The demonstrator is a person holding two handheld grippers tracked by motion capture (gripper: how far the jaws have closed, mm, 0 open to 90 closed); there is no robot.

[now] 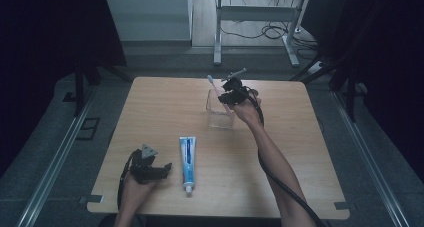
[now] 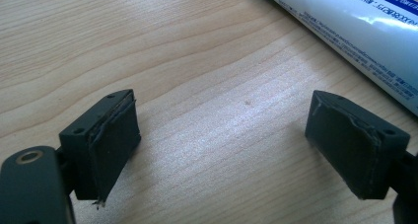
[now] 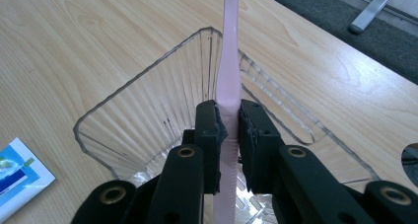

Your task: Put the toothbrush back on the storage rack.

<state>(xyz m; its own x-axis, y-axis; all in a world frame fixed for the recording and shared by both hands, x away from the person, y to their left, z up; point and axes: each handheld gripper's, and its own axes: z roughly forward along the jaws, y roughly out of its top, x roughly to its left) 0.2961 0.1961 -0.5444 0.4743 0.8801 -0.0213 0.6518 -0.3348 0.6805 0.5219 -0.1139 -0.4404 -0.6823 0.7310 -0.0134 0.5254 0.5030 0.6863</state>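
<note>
My right gripper (image 3: pixel 228 135) is clenched on the pink toothbrush (image 3: pixel 229 81), holding it upright over the mouth of the clear plastic cup (image 3: pixel 148 110) near the far edge of the table (image 1: pixel 165 107). The handle's lower end appears to dip inside the cup; I judge the placing nearly done, with lowering and release left. Otherwise the cup looks empty. My left gripper (image 2: pixel 222 150) rests released on the table beside the toothpaste tube (image 1: pixel 188 159), which is not yet picked up.
</note>
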